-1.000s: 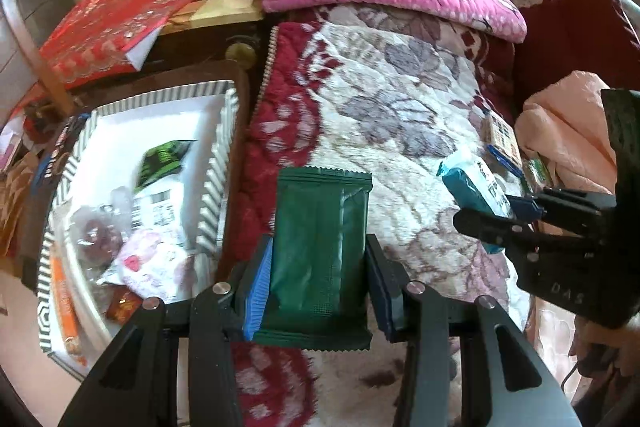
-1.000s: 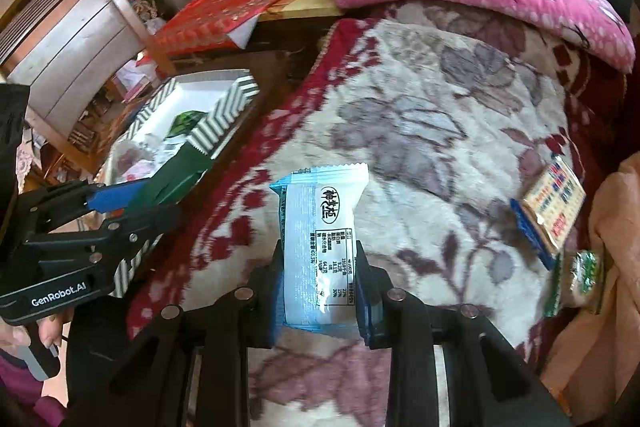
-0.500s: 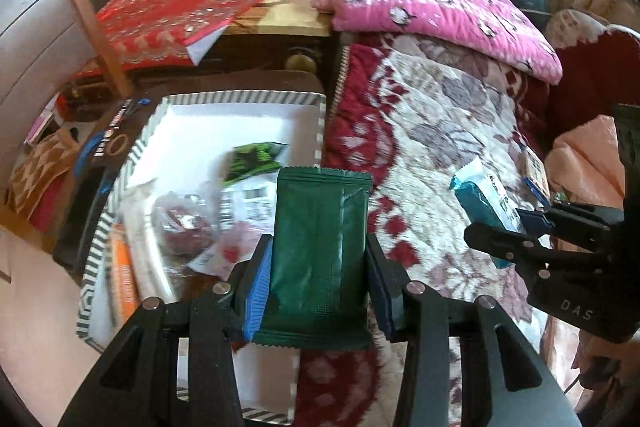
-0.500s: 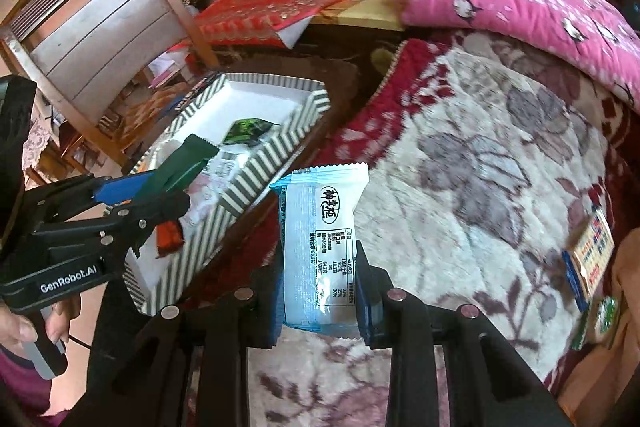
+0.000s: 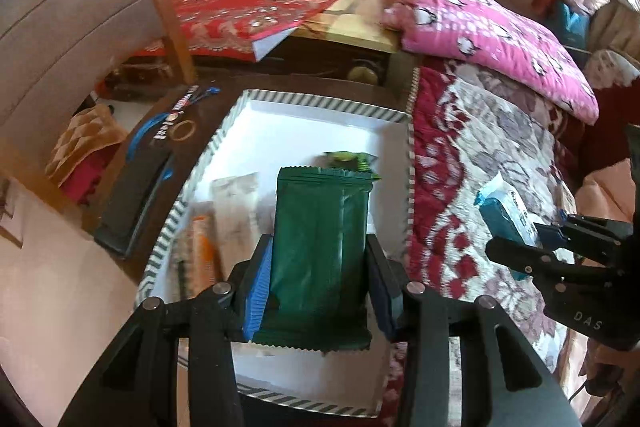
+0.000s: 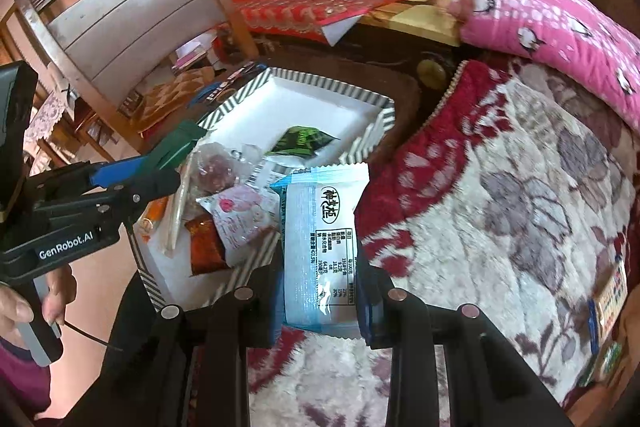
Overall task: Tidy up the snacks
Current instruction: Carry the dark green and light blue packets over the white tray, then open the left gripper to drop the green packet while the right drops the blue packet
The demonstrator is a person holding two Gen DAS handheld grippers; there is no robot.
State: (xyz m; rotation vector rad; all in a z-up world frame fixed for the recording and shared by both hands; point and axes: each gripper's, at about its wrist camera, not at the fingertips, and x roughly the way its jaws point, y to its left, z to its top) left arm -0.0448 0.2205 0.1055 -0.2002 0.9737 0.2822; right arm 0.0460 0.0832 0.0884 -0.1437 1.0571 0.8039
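Two packets in the air: left gripper (image 5: 318, 277) clamped on the dark green packet (image 5: 320, 247), hanging over the striped tray (image 5: 320, 103), w/ snacks already in it; right gripper (image 6: 318, 283) pinching the pale blue-white packet (image 6: 322, 247), at the tray's near corner, partly over the floral blanket (image 6: 520, 195). Looks like the carry-to-tray step, nearly at drop-off. Next, I'd say: green one lowers into a bare white patch, jaws part; blue one needs to get fully past the rim first. More packets wait at the blanket's far right edge (image 6: 608, 299).

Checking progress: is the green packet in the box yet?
Not yet. The green packet is clamped in the left tool, held over the striped box.
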